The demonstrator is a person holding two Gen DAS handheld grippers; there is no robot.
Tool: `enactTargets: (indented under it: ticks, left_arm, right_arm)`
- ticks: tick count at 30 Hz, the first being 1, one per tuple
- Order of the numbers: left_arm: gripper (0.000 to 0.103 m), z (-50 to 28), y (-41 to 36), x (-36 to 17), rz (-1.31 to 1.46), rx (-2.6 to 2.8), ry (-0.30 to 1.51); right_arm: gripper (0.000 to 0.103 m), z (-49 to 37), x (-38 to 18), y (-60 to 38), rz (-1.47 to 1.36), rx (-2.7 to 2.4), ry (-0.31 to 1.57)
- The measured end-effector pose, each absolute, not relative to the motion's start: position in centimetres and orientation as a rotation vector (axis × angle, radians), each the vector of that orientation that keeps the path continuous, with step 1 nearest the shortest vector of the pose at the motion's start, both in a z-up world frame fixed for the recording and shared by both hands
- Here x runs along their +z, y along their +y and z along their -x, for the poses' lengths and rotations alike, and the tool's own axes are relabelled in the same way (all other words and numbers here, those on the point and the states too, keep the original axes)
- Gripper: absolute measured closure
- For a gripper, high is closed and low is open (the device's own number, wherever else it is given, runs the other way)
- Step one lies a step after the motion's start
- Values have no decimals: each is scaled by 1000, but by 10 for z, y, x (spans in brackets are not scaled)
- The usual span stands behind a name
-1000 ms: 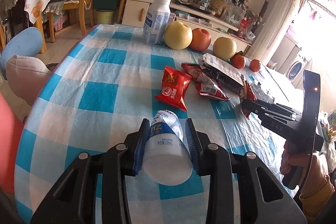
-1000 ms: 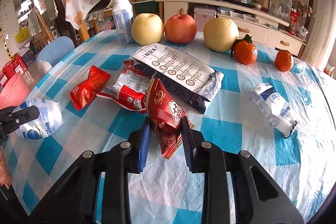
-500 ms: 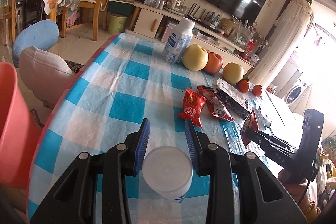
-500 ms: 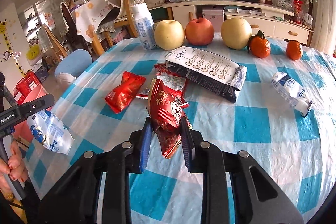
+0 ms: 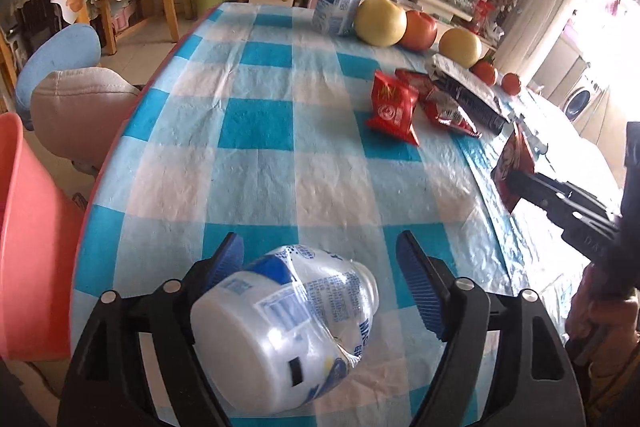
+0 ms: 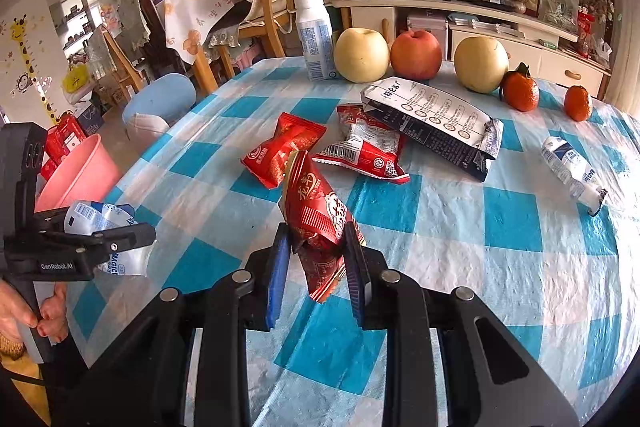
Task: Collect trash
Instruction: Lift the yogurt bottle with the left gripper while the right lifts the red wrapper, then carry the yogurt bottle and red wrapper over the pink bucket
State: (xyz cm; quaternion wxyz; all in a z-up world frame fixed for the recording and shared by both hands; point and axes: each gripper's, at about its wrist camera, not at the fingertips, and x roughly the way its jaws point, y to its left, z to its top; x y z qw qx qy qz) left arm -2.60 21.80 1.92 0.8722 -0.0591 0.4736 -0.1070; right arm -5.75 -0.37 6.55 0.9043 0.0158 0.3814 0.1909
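left fingers (image 5: pixel 320 263): just sprang wide, squashed white bottle (image 5: pixel 284 331) loose between them
right fingers (image 6: pixel 316 259): clamped tight on red snack wrapper (image 6: pixel 316 215)
pink bin (image 6: pixel 76 175): beside desk (image 6: pixel 500 267)

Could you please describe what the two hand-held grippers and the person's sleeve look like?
Both grippers, left and right, are matte black plastic with silver screw heads and ribbed blue pads on their fingers. White "GenRobot.AI" lettering marks the left one's side in the right wrist view. A mustard-yellow sleeve covers the wrist.
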Motion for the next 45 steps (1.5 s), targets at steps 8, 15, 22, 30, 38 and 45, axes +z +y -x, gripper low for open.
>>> enactTargets:
  ticks: [8,15,22,30,38,45]
  left_arm:
    - [12,31,212,9,23,-184,1041]
    - [15,35,200,6,-87,-149,1026]
    - [31,35,208,10,-55,-134,997]
    - [68,32,223,14,40,-120,986]
    - [17,40,245,41,24,-206,930]
    - [12,56,257,33,-110,-288,970]
  right_arm:
    - [75,61,61,6,1,425,796]
    - [75,59,57,7,-3,433,807]
    - [75,59,56,8,4,433,804]
    - [75,61,55,20,23,437,805]
    - [75,64,56,26,30,451,804]
    - [74,65,56,24,12,468,807]
